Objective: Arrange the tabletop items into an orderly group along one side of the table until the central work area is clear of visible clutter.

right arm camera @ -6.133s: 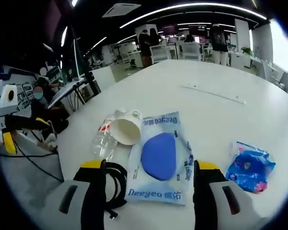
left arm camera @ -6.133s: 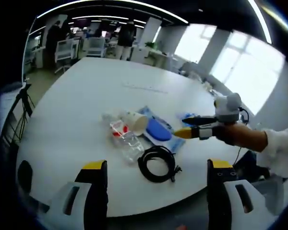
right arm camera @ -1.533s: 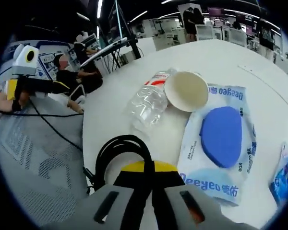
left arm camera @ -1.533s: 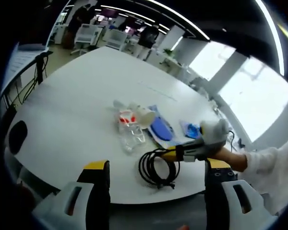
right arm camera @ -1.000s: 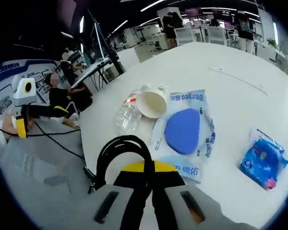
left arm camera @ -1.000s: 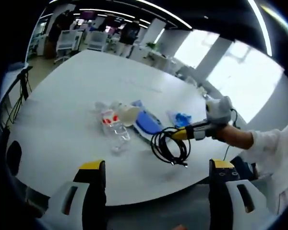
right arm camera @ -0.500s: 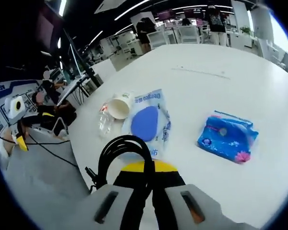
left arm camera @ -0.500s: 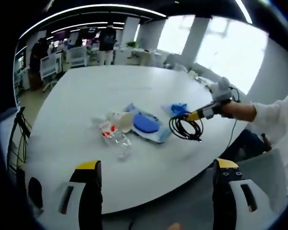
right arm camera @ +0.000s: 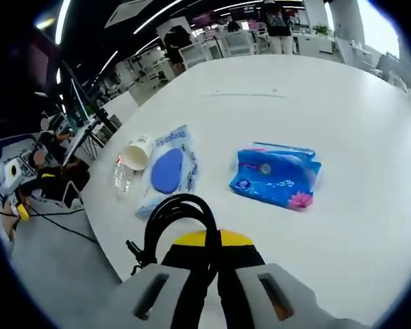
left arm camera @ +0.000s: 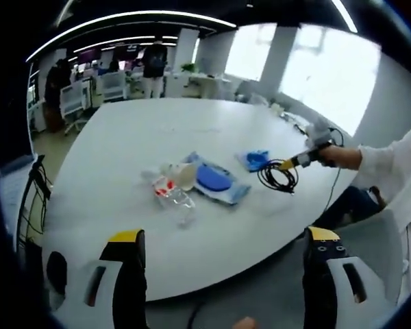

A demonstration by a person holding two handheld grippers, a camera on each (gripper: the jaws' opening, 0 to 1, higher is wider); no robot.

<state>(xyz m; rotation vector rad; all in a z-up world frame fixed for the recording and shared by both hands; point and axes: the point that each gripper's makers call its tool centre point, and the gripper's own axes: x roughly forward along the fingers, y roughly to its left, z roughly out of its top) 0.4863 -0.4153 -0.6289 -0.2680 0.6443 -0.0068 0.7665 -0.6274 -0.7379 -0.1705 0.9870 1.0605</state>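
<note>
Black cable (right arm camera: 180, 223), coiled in a loop, is pinched between the closed jaws of my right gripper (right arm camera: 216, 241), and I am holding it up off the white table (right arm camera: 342, 130). From the left gripper view I see the same coil (left arm camera: 277, 177) dangling from the right gripper (left arm camera: 292, 162) above the table's edge, just beside the blue tissue pack (left arm camera: 254, 160). My left gripper (left arm camera: 219, 245) hangs back off the near edge with its jaws spread wide and nothing between them.

I judge the step in hand to be carrying the cable to its spot in the group, with nothing set down yet. The other items lie in a loose cluster toward the middle: a clear plastic bottle (right arm camera: 120, 175) on its side, a paper cup (right arm camera: 137, 154) tipped over and touching it, a flat packet with a blue oval inside (right arm camera: 166, 171) beside the cup, and the tissue pack (right arm camera: 275, 175) a little apart.

Next I would pick one edge as the gathering side, lower the coil onto the tabletop there, and open the jaws only once the loops rest flat, since a slack coil may spring apart. After that, the bottle and cup look like the likeliest to roll, so I would bring them over with care.
</note>
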